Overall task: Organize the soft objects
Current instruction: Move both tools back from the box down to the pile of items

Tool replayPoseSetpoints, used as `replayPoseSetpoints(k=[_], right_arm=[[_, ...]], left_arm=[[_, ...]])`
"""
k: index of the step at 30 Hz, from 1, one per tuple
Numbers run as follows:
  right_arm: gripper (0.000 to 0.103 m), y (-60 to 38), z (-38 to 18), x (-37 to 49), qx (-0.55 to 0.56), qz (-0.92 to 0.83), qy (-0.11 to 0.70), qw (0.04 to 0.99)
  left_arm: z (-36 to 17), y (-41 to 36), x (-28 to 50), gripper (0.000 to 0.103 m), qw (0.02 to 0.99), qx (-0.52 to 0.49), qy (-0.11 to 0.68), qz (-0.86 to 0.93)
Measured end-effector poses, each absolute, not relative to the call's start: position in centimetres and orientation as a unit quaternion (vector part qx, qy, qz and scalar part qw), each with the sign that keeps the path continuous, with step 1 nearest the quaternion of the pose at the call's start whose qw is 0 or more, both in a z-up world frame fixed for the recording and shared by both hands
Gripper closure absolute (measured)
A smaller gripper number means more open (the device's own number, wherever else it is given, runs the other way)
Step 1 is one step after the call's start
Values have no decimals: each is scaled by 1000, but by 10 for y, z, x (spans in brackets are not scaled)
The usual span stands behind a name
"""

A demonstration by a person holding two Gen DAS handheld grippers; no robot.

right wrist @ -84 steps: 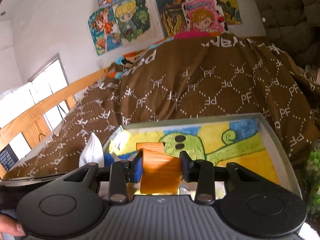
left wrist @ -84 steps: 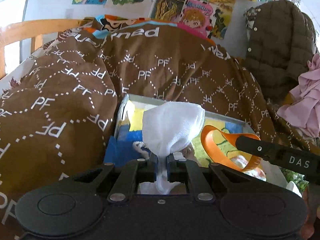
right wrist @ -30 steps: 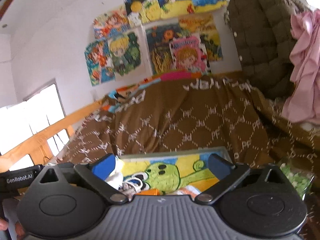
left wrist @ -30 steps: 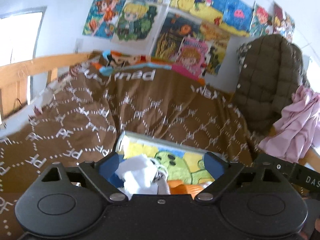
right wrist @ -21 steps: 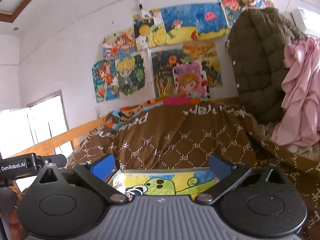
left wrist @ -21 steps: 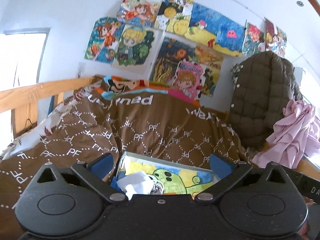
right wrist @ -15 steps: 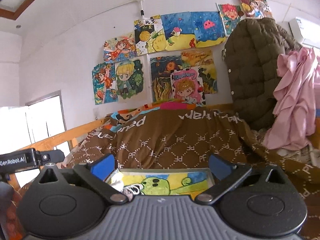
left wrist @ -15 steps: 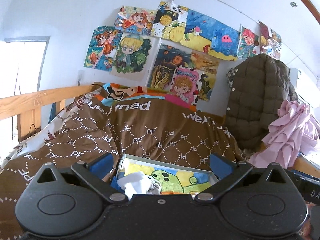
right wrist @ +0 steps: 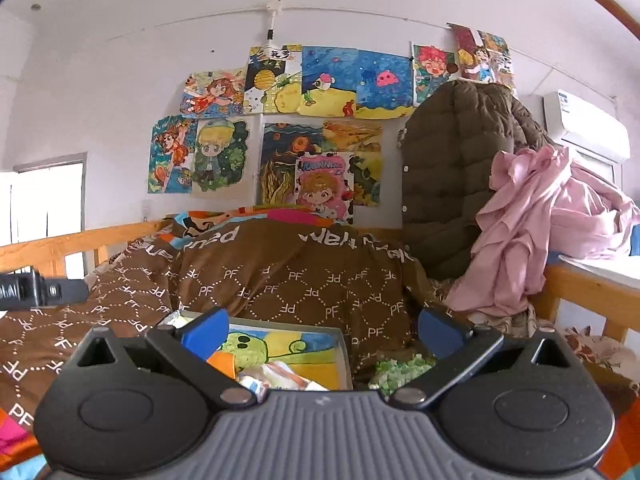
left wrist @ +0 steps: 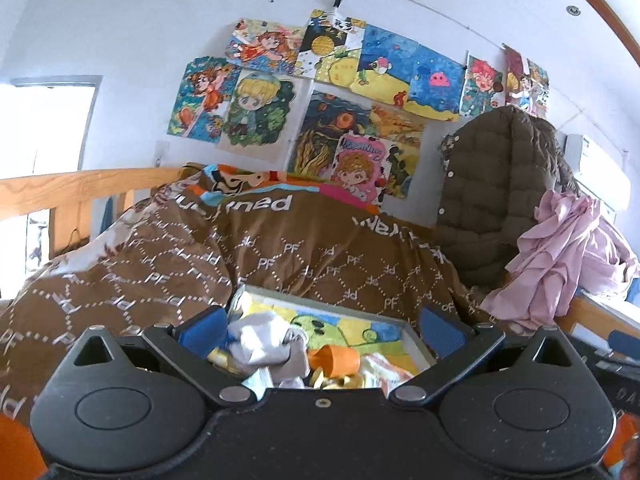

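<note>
A shallow grey tray (left wrist: 412, 330) with a painted yellow-green picture inside lies on the brown patterned blanket (left wrist: 280, 264). In it rest a crumpled white cloth (left wrist: 260, 342), an orange soft piece (left wrist: 336, 360) and other small items. My left gripper (left wrist: 320, 330) is open, its blue pads wide apart, with nothing between them, drawn back from the tray. The right gripper (right wrist: 322, 330) is open and empty too, and the same tray (right wrist: 344, 350) shows below it with the orange piece (right wrist: 222, 362) at the left.
A brown quilted jacket (right wrist: 452, 184) and a pink garment (right wrist: 532, 228) hang at the right over a wooden bed rail (right wrist: 588, 300). Another wooden rail (left wrist: 80, 192) runs at the left. Drawings (left wrist: 340, 92) cover the white wall. Green crumpled material (right wrist: 400, 372) lies right of the tray.
Both grippers let go of their loads, the white cloth and the orange piece, which now lie in the tray. Both have pulled back from the tray, open.
</note>
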State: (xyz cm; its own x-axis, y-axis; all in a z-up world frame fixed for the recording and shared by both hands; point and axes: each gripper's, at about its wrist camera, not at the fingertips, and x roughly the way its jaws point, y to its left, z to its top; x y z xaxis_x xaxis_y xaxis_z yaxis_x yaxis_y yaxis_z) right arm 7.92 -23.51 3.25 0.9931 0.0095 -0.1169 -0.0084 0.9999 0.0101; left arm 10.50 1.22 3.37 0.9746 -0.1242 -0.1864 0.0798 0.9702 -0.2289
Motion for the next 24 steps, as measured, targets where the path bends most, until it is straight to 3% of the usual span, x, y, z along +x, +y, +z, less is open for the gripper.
replayPoseSetpoints(k=[9, 24], right_arm=[[0, -261, 25, 65, 63, 17, 131, 989], [0, -296, -5, 101, 165, 0, 277, 947]], left_arm=[[19, -5, 87, 1, 988, -68, 114, -77], [-27, -40, 101, 1, 968, 14, 204, -146]])
